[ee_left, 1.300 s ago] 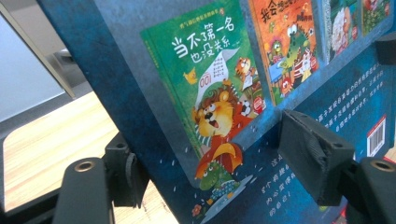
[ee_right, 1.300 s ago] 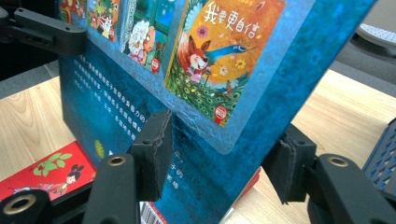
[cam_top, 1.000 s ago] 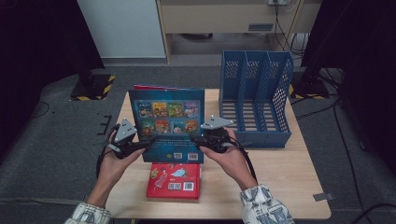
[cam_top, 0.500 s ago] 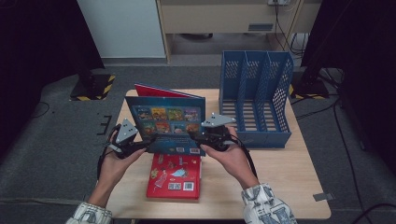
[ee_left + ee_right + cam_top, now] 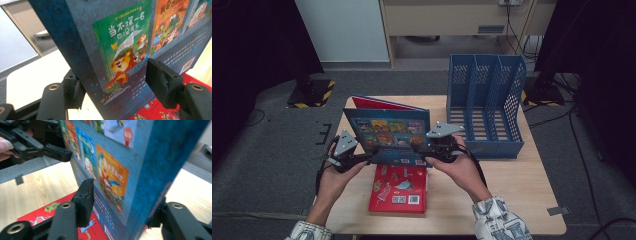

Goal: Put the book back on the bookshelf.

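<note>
Wooden table (image 5: 517, 195) on grey carpet (image 5: 277, 150) — both grippers clamp blue book (image 5: 387, 135) edges.

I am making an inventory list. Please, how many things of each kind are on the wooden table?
Thin picture books: 3 (dark blue one held up, red one lying flat, red one behind)
Blue plastic three-slot file rack: 1
Total: 4

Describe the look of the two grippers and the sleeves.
Both the left gripper and right gripper are black, each topped by a grey three-cornered plate, with blocky black jaws on bolted arms. A black cable trails from each. The sleeves are white with dark blue print.
</note>
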`<state>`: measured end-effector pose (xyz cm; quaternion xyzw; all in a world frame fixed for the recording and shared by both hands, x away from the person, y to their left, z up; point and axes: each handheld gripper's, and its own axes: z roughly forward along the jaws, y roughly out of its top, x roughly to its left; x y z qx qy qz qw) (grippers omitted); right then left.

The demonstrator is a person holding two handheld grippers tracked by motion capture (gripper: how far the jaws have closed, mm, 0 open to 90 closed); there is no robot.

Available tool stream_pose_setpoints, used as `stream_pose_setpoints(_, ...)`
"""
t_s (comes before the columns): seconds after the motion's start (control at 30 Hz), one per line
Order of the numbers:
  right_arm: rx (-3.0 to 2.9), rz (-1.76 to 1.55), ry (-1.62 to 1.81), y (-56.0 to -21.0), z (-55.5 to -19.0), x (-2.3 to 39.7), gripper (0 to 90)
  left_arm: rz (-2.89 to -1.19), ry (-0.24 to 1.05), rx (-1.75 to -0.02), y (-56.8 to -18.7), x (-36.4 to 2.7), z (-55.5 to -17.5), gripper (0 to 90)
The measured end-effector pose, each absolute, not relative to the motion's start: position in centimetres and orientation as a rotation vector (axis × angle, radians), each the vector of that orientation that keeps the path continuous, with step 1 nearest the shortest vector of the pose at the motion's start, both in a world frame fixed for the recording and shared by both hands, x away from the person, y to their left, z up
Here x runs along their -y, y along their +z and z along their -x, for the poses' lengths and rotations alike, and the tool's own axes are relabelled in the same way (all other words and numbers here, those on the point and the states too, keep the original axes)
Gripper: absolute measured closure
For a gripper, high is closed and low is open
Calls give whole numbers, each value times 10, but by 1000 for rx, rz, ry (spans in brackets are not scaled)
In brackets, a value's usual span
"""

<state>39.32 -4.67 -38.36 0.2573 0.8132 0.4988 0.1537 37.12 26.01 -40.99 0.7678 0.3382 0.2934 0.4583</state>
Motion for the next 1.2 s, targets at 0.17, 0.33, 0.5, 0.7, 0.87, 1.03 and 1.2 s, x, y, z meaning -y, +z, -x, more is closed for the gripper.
stream_pose_setpoints(0.17,-2338,-691,1477,-377,-392,45,425,-1865,736,-833,-405,-259,-369,319)
stream_pose_setpoints(0.33,-2322,-659,1523,-365,-394,44,417,-1838,759,-849,-403,-260,-366,305)
stream_pose_setpoints(0.5,-2314,-638,1544,-355,-396,44,405,-1815,782,-870,-401,-262,-366,287)
stream_pose_setpoints(0.7,-2313,-628,1553,-352,-396,45,483,-1821,774,-885,-402,-263,-367,309)
stream_pose_setpoints(0.87,-2318,-609,1578,-349,-393,46,536,-1830,767,-898,-400,-262,-371,322)
stream_pose_setpoints(1.03,-2298,-608,1605,-345,-394,46,537,-1833,749,-902,-399,-261,-374,316)
stream_pose_setpoints(1.2,-2295,-605,1609,-338,-395,45,524,-1836,738,-906,-399,-261,-375,315)
